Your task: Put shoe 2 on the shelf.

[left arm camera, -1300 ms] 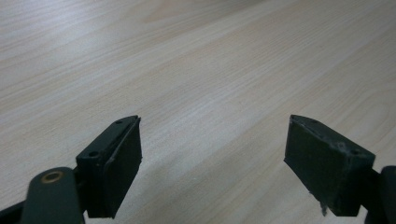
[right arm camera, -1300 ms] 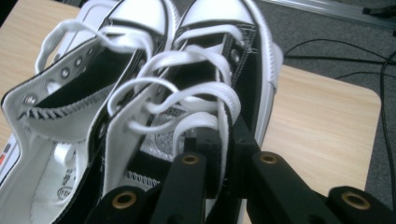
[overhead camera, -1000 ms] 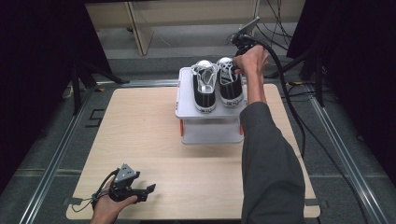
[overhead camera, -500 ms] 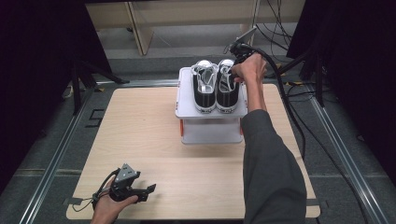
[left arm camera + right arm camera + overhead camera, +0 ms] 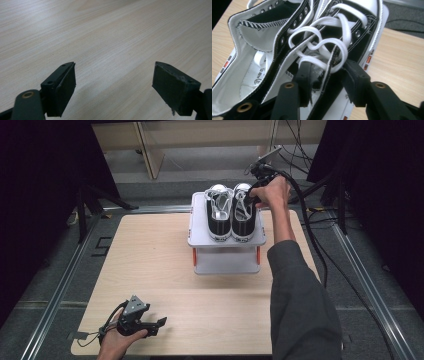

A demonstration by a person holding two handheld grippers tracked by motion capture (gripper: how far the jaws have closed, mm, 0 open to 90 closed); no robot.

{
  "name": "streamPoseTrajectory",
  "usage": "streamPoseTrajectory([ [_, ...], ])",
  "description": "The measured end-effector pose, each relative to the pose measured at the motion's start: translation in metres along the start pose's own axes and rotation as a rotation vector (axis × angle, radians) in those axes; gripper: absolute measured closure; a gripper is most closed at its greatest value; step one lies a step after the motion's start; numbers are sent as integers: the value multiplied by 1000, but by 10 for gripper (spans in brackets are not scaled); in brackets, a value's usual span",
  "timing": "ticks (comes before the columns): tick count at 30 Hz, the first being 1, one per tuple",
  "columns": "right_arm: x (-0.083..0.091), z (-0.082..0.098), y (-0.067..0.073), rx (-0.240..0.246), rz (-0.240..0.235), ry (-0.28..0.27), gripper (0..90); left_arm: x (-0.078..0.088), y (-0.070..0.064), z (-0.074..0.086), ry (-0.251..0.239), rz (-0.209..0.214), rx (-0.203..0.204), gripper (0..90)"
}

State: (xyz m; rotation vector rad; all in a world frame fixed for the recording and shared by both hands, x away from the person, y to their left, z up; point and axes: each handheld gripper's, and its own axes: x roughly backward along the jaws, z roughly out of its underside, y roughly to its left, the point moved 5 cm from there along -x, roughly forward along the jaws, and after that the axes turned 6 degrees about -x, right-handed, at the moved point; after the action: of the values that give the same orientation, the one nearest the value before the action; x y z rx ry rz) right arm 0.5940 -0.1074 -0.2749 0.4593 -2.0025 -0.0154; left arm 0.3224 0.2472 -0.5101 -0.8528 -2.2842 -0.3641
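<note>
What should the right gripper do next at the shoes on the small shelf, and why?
Probably lift the right gripper straight up and clear of the right shoe. Its jaws have just been opening; the shoe's side wall is between them but seems no longer pinched. Both shoes stand side by side on the white shelf, so the placing looks done. The left gripper rests open on the table.

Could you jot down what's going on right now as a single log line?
right tongs: just opened, straddling right sneaker side wall | left tongs: open on table | sneakers: paired on white rack
</note>
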Motion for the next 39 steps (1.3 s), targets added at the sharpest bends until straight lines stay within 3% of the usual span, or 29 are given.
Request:
streamPoseTrajectory([
  [4,8,4,-1,24,-46,-59,524,-2,0,0,-1,-14,17,184],
  [5,13,9,-3,62,-55,-66,489,-2,1,0,-6,-11,7,184],
  [6,16,10,-5,68,-61,-73,474,-1,3,0,4,-16,-10,184],
  [8,19,13,-5,70,-68,-83,463,-2,3,1,6,-20,6,184],
  [9,25,17,-6,57,-104,-84,440,-2,2,0,2,-22,27,184],
  [11,31,22,-9,61,-110,-92,410,-2,2,0,1,-22,14,184],
  [12,34,25,-10,63,-118,-99,404,-1,5,-1,9,-25,-20,184],
  [13,37,27,-10,60,-127,-103,395,-2,3,0,-1,-25,8,184],
  [17,44,36,-14,69,-146,-121,374,-2,4,2,8,-30,27,184],
  [20,50,47,-18,81,-156,-130,352,-1,4,1,3,-27,11,184],
  [24,54,67,-23,97,-157,-121,329,-1,4,3,8,-30,5,184],
  [25,55,78,-25,105,-165,-123,325,-1,3,3,5,-30,32,184],
  [28,56,89,-28,111,-174,-117,309,-1,3,3,7,-31,30,184],
  [31,54,114,-31,135,-169,-109,286,-1,4,3,14,-29,16,184],
  [33,53,127,-30,156,-194,-101,282,-2,6,3,9,-32,-10,184],
  [35,50,140,-28,178,-213,-125,272,-1,5,3,14,-30,-4,184],
  [36,50,140,-28,178,-213,-125,272,-1,5,3,14,-30,-4,184],
  [39,47,165,-26,210,-239,-111,265,-2,5,3,12,-33,-2,184],
])
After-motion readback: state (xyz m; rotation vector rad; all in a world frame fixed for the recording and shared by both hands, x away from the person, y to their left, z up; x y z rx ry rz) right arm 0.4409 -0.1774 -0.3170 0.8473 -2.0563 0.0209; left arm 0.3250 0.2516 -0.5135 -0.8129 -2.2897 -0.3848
